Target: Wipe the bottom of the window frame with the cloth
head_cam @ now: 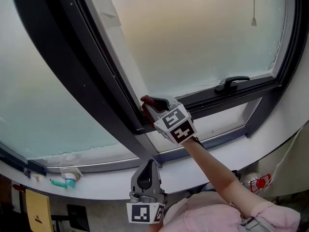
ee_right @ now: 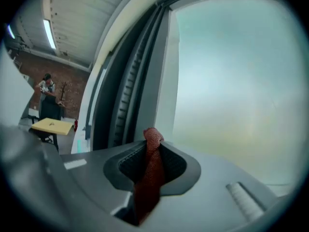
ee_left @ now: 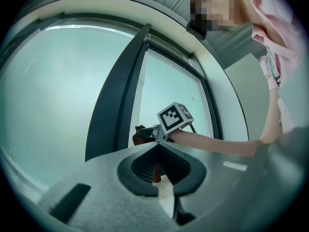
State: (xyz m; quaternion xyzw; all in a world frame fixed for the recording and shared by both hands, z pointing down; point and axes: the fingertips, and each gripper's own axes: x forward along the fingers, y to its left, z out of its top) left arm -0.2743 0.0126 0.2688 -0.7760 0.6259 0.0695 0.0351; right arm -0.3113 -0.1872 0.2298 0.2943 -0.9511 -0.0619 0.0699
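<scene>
Nearest the person, the left gripper point(head_cam: 148, 170) hung below the white sill point(head_cam: 96, 185), its jaws closed together with nothing between them, taking no part. Further out, on an outstretched arm, the right gripper point(head_cam: 154, 107) had its jaws clamped on the red cloth point(ee_right: 150, 161), whose bunched tip stuck out past them. That tip sat right by the dark window frame point(head_cam: 96, 95), where the slanting bar meets the lower rail; whether it pressed on the frame could not be settled. Beyond lay frosted glass point(head_cam: 193, 37) and, along the rail, a black handle point(head_cam: 231, 84).

The wipe looked barely begun. To do it well, the grip would need to be firm, since only a small knot of cloth showed. That knot should be pushed flat on the bottom rail and drawn along it steadily, with the gripper tilted so cloth, not jaw, met the frame.
</scene>
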